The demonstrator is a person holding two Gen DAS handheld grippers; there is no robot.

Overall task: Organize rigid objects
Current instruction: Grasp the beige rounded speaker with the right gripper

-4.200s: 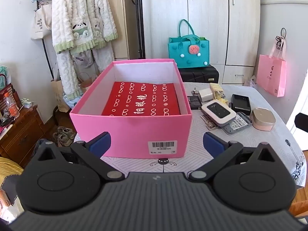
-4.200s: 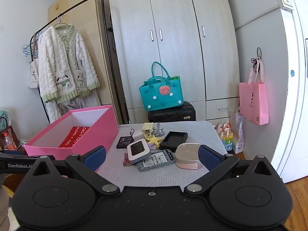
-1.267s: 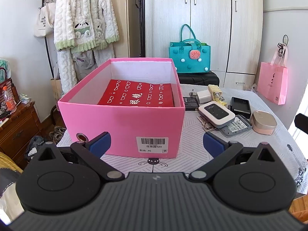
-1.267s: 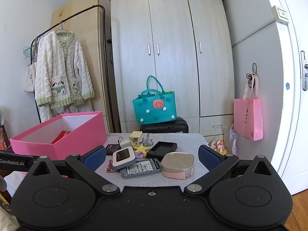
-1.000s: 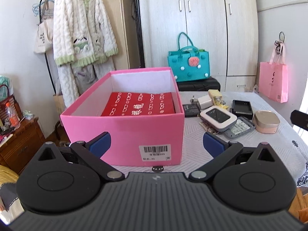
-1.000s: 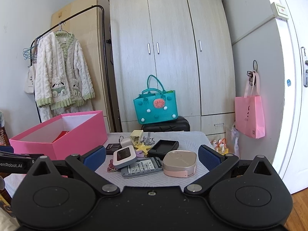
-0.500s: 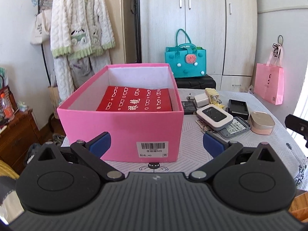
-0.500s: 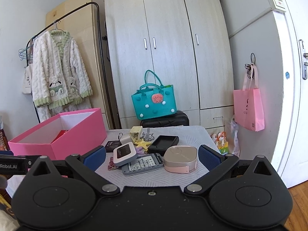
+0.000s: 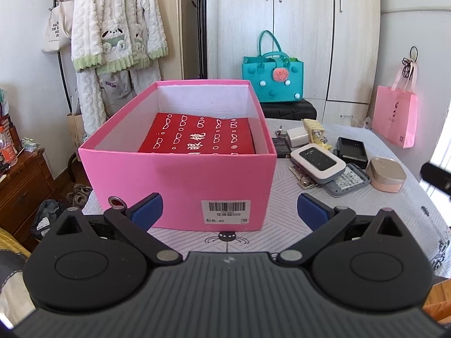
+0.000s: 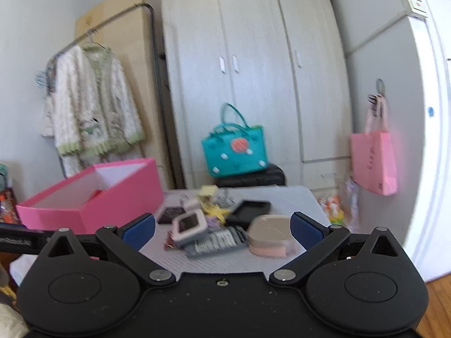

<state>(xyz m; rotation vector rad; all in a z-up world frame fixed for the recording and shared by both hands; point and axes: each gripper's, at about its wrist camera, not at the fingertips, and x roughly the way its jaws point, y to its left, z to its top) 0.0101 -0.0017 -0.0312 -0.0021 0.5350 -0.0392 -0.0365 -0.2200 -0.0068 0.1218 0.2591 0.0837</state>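
Left gripper (image 9: 228, 209): jaws spread wide, nothing between them, hovering just short of the box's near end wall.
Right gripper (image 10: 222, 232): jaws also spread wide and empty; its view is motion-blurred.
Pink box (image 9: 180, 180): straight ahead of the left gripper, lid off, long axis running away from the tool toward the wardrobe; the barcode label faces the tool. From the right gripper it sits ahead and to the left (image 10: 90, 197).
Red package (image 9: 197, 138): lies flat inside the box, its long side along the box's long axis.
Pile of small items: on the table ahead and right of the left gripper, beside the box's right wall; directly ahead of the right gripper.
White device with dark screen (image 9: 318, 162): long axis slanted, its far end toward the box; resting on top of the grey keypad device (image 9: 345, 181).
Keypad device, right view (image 10: 217, 240): lies flat, long axis across the tool's line of sight.
Rounded beige case (image 10: 269, 238): lies flat, nearest the right finger; touching the keypad device's right end.
Black tray (image 9: 352, 148): behind the case, long axis pointing away from the left tool.
Table (image 9: 400, 211): patterned cloth under everything.
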